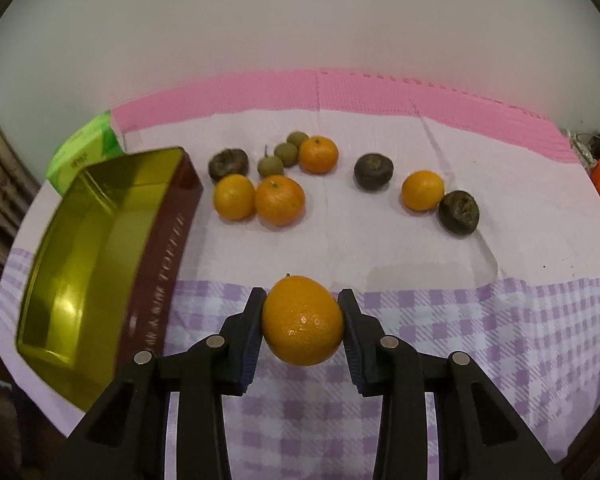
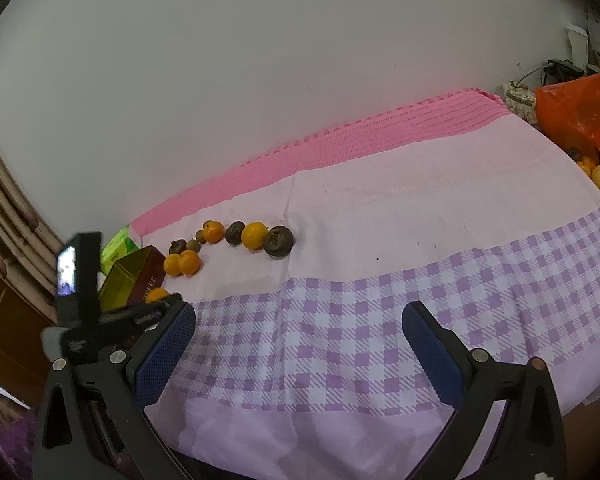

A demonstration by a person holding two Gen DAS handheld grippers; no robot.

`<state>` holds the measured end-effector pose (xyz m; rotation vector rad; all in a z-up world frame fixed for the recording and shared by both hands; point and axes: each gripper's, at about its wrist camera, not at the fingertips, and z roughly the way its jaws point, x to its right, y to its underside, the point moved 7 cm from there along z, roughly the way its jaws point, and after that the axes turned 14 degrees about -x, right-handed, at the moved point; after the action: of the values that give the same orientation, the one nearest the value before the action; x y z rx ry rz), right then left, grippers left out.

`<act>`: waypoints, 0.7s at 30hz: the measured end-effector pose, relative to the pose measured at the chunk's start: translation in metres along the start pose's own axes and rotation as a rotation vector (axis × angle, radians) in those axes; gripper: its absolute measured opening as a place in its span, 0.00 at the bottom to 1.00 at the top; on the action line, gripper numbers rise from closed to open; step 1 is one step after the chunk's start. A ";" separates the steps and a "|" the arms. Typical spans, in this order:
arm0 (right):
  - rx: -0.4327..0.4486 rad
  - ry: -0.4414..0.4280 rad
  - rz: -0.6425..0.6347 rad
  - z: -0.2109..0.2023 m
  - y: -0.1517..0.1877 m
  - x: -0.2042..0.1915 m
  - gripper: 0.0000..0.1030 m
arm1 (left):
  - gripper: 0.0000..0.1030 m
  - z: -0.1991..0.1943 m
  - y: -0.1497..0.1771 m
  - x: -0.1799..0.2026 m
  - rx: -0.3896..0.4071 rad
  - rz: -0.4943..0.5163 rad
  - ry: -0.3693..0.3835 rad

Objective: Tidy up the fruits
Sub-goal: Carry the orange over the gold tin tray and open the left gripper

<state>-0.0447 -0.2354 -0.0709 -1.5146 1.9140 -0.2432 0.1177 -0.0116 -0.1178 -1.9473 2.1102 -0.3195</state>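
One orange (image 1: 302,320) is up off the cloth, clamped between the jaws of the left gripper (image 1: 303,322) just right of the open gold-lined tin (image 1: 80,264), which looks empty. Left to sort, by my count: four more oranges (image 1: 279,200), three dark fruits (image 1: 373,171) and three small green-brown ones (image 1: 269,165) scattered at the far side of the surface (image 1: 500,320). The right gripper (image 2: 298,344) hangs with jaws wide apart, holding nothing.

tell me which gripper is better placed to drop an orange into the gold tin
Left. The left gripper already clamps a round orange beside the open gold-lined tin; the right gripper is open, empty and farther away.
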 end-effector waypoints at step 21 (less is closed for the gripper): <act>-0.158 0.073 -0.197 0.054 0.056 -0.045 1.00 | 0.36 -0.038 -0.047 -0.124 0.037 -0.035 -0.175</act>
<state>-0.0519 -0.1635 -0.1243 -1.8263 1.8776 -0.2418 0.1589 0.1074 -0.0622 -1.9179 1.9493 -0.1854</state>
